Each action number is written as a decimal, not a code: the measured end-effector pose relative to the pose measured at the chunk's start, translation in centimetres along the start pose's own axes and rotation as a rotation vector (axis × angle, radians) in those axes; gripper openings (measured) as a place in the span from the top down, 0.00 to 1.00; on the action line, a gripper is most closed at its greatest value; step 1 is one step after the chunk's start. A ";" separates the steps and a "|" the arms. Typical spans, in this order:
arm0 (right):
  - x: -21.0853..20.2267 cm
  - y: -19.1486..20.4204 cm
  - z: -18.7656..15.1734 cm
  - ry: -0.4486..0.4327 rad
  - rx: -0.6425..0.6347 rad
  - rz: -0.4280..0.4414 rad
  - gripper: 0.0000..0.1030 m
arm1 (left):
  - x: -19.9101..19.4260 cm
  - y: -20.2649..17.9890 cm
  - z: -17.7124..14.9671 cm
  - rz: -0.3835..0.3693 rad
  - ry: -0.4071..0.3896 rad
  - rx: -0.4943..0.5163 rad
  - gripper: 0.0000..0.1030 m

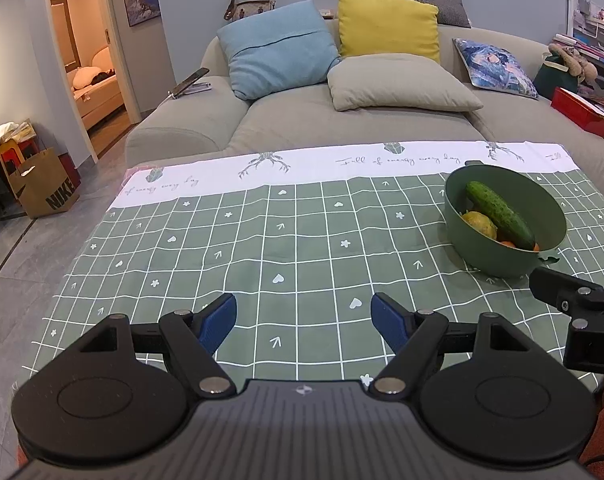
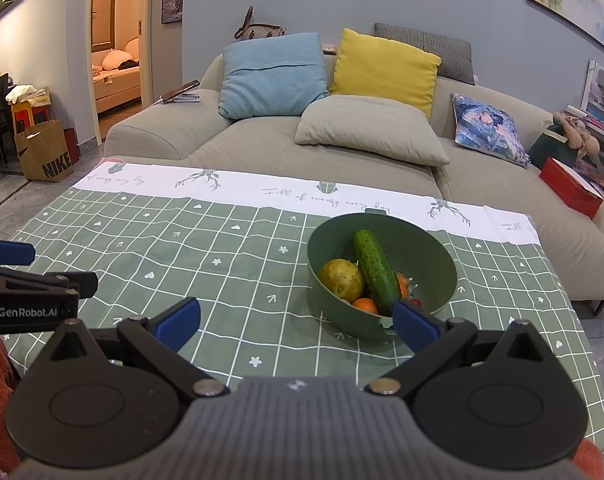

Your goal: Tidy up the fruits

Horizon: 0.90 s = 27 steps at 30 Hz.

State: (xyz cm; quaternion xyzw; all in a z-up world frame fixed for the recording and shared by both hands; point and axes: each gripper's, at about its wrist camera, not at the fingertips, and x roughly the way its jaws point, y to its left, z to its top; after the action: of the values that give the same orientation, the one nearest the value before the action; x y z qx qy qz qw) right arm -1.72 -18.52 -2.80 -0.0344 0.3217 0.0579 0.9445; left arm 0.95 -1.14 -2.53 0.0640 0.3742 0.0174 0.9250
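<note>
Even indoor light, warm glow through doorway (image 1: 82,52); sharp focus, fisheye bending at edges

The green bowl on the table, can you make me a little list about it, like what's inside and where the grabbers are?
bowl: green bowl, on the checked tablecloth
inside: cucumber, yellow-green fruit, orange, more partly hidden
left gripper: open, empty, over bare cloth
right gripper: open, empty, near the bowl
behind: sofa with cushions

Green bowl (image 2: 418,256), green-checked tablecloth (image 2: 206,256)
</note>
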 end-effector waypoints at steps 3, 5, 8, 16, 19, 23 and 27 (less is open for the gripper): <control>0.1 0.0 -0.1 0.003 0.001 0.000 0.05 | 0.1 0.1 -0.1 0.000 0.004 -0.005 0.13; 0.1 0.0 -0.1 0.004 0.002 0.000 0.05 | 0.1 0.1 -0.1 0.000 0.004 -0.007 0.13; 0.1 0.0 -0.1 0.005 0.003 0.000 0.05 | 0.1 0.1 -0.1 0.000 0.006 -0.007 0.13; 0.0 -0.1 -0.1 0.006 0.007 -0.001 0.05 | 0.1 0.2 -0.3 -0.001 0.008 -0.013 0.13; 0.0 -0.1 -0.1 0.006 0.008 -0.001 0.05 | 0.1 0.2 -0.3 -0.001 0.009 -0.014 0.13; 0.1 -0.1 0.0 0.008 0.010 -0.002 0.05 | 0.1 0.2 -0.3 -0.001 0.008 -0.014 0.13; 0.1 -0.2 -0.1 0.008 0.010 -0.001 0.05 | 0.2 0.2 -0.3 0.000 0.011 -0.016 0.13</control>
State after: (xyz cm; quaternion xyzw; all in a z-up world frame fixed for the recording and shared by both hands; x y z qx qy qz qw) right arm -1.66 -18.66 -2.89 -0.0302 0.3255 0.0555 0.9434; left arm 0.90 -0.89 -2.83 0.0564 0.3793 0.0207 0.9233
